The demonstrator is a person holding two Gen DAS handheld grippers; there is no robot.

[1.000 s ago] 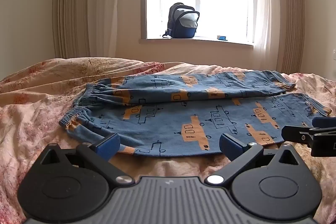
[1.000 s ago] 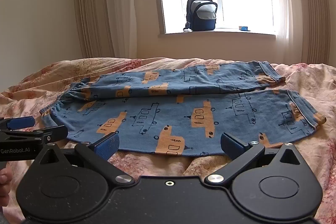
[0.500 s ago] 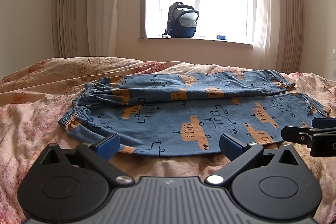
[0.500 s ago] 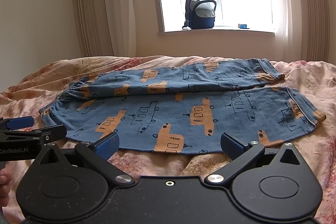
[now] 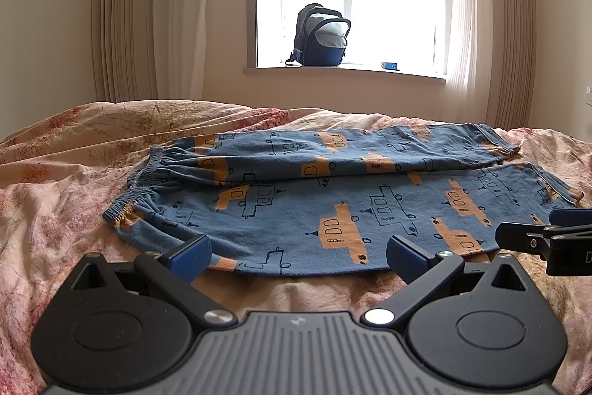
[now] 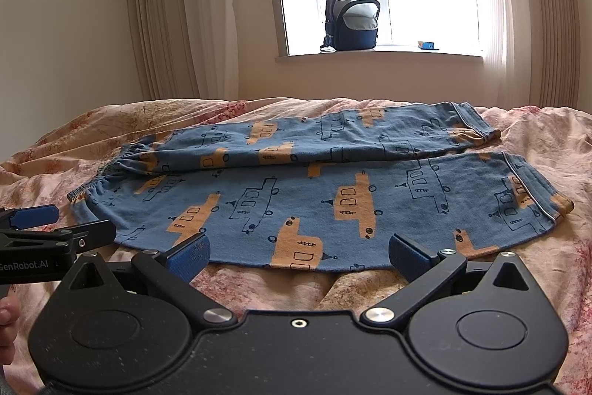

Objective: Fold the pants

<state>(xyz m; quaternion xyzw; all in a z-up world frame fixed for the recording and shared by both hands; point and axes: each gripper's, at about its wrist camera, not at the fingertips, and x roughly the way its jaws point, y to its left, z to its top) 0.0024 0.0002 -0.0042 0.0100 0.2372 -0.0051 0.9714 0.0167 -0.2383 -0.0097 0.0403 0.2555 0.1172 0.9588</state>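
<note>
Blue pants (image 5: 333,195) printed with orange vehicles lie spread flat on the bed, waistband to the left, leg cuffs to the right, the two legs side by side. My left gripper (image 5: 298,256) stands open just short of the near hem, nothing between its fingers. In the right wrist view the same pants (image 6: 314,195) lie ahead, and my right gripper (image 6: 299,256) is open at the near edge of the front leg. The right gripper's tip shows at the right edge of the left wrist view, and the left gripper (image 6: 48,228) pokes in at the left of the right wrist view.
A floral pink duvet (image 5: 66,173) covers the bed (image 6: 536,136) in soft folds. A dark backpack (image 5: 320,36) and a small blue item (image 5: 390,65) sit on the windowsill. Curtains hang on both sides of the window. A person's fingers (image 6: 7,317) show at the left edge.
Both cameras have tilted slightly, so the pants sit a little lower and closer in view. Both grippers stay open and the pants have not moved.
</note>
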